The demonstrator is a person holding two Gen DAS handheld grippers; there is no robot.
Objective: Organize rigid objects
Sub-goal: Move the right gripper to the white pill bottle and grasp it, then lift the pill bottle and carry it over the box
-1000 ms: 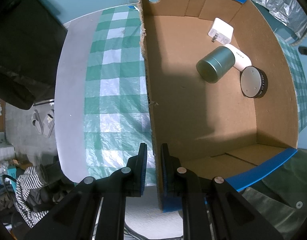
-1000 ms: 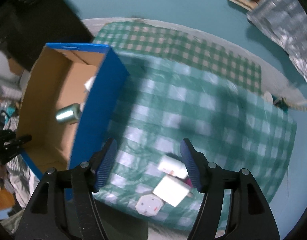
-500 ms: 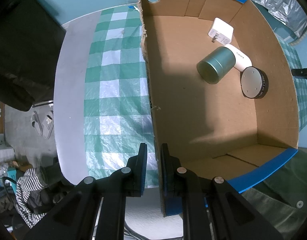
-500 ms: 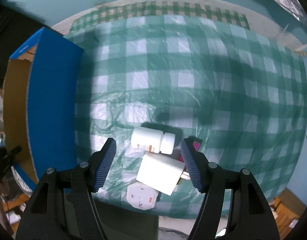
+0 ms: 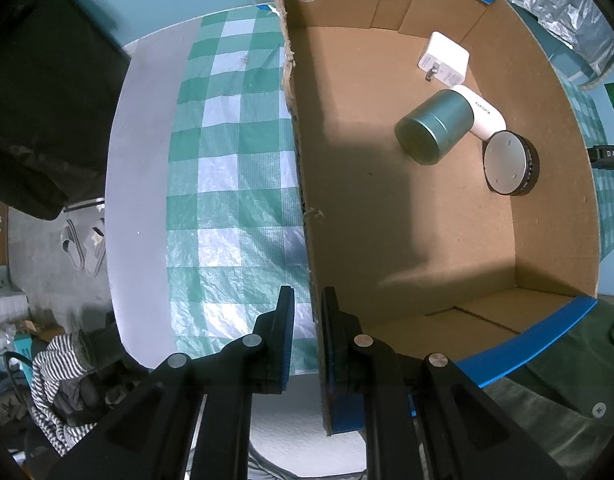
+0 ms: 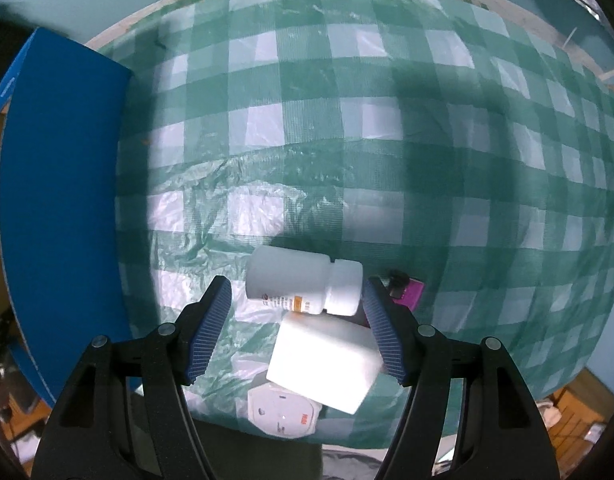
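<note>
My left gripper (image 5: 307, 308) is shut on the left wall of an open cardboard box (image 5: 303, 184) with blue outer sides. Inside lie a green metal tin (image 5: 435, 126), a white cylindrical device (image 5: 485, 116), a round grey disc (image 5: 507, 162) and a white charger (image 5: 443, 58). My right gripper (image 6: 295, 304) is open above a white pill bottle (image 6: 303, 286) lying on its side on the green checked cloth. A white block charger (image 6: 327, 364), a white plug adapter (image 6: 283, 416) and a small magenta item (image 6: 409, 294) lie beside it.
The box's blue outer wall (image 6: 55, 200) stands left of the right gripper. The checked cloth (image 6: 347, 120) covers a round table. Beyond the table's edge are slippers (image 5: 85, 246) and striped clothing (image 5: 59, 376) on the floor.
The right gripper has swung away from the box and come down over the pill bottle and chargers, which now lie between its fingers. The left gripper has kept its hold on the box wall.
</note>
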